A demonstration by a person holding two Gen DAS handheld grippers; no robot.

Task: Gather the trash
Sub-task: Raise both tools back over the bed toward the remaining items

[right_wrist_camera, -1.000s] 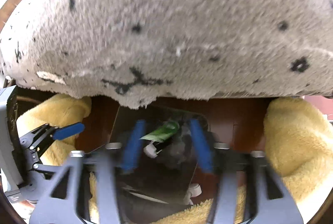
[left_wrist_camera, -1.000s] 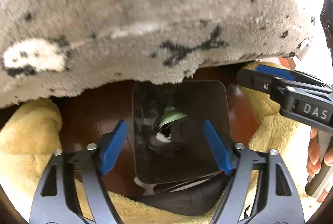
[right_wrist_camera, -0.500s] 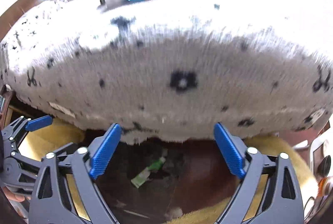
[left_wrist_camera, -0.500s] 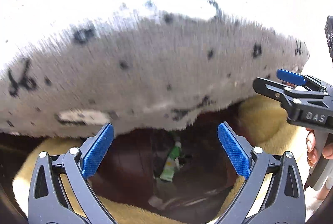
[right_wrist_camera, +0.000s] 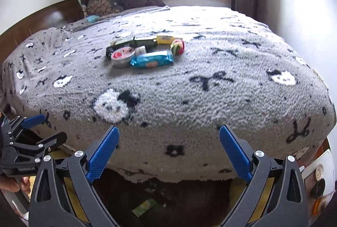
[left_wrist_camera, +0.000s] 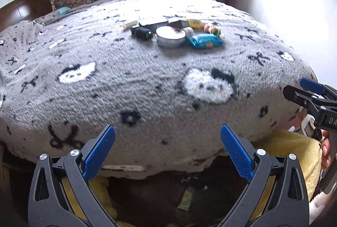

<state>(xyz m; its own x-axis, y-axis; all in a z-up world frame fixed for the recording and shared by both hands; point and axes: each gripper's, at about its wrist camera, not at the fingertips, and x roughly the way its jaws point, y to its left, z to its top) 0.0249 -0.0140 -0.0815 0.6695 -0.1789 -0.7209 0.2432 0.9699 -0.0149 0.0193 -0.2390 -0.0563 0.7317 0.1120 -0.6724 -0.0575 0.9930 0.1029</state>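
A pile of trash lies on top of the grey patterned bed blanket [left_wrist_camera: 126, 90]: a blue wrapper [left_wrist_camera: 205, 40], a round tin [left_wrist_camera: 170, 36], a black bottle [left_wrist_camera: 142, 33], a yellow packet [left_wrist_camera: 194, 23] and a colourful ball [left_wrist_camera: 212, 29]. The right wrist view shows the same blue wrapper [right_wrist_camera: 151, 61] and tin [right_wrist_camera: 122, 56]. A green wrapper [left_wrist_camera: 186, 198] [right_wrist_camera: 145, 207] lies in the dark bag on the floor under the bed edge. My left gripper [left_wrist_camera: 168, 149] and right gripper [right_wrist_camera: 168, 153] hover open and empty over the blanket's near edge.
Yellow fleece [left_wrist_camera: 294, 149] flanks the dark bag on both sides. A wooden headboard [right_wrist_camera: 42, 20] and a pillow [right_wrist_camera: 103, 3] stand at the far left, with a bright window and curtains behind. A hand [left_wrist_camera: 325, 151] holds the right gripper's handle.
Both grippers have risen from down over the dark bag and their jaws have spread wide. The views have tilted up, and the bed top with the trash pile has come into sight.
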